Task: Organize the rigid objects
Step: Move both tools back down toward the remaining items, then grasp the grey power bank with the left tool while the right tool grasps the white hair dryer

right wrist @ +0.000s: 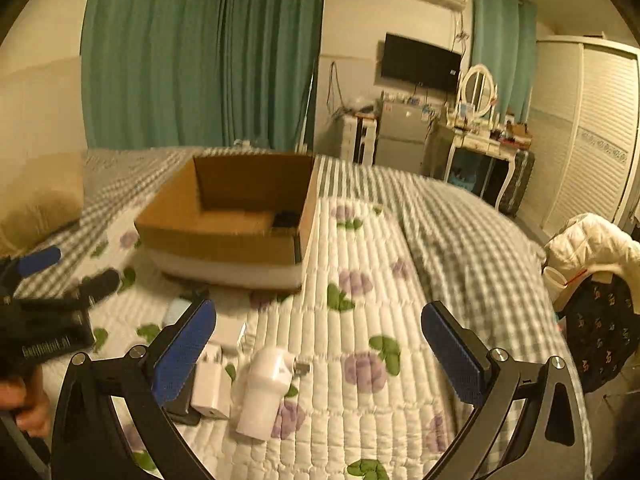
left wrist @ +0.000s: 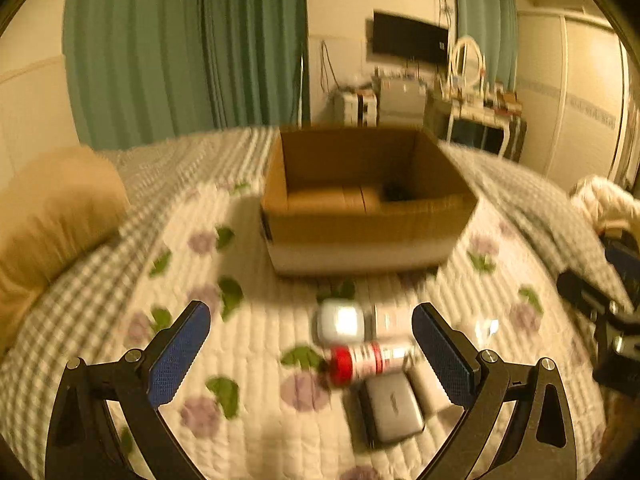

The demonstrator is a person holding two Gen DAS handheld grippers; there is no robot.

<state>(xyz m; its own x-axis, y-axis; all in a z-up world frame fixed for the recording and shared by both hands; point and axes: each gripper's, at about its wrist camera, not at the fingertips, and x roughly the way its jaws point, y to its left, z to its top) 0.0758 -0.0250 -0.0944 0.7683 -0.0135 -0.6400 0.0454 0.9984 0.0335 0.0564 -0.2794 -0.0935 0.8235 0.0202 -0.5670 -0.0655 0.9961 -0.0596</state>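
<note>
An open cardboard box (left wrist: 360, 216) (right wrist: 224, 240) sits on the flowered quilt, with a dark item (left wrist: 396, 192) in its far right corner. In front of it lie a white round-capped bottle (left wrist: 344, 322), a red-capped bottle (left wrist: 368, 360) on its side and a grey flat case (left wrist: 394, 408). My left gripper (left wrist: 312, 354) hovers open just short of them. In the right wrist view a white elbow-shaped plastic piece (right wrist: 266, 392) and a white charger block (right wrist: 210, 388) lie between the open fingers of my right gripper (right wrist: 320, 348).
A tan pillow (left wrist: 48, 216) lies at the left of the bed. A chair with draped clothes (right wrist: 596, 300) stands off the bed's right edge. The other gripper (right wrist: 44, 320) and a hand appear at the left of the right wrist view. Green curtains hang behind.
</note>
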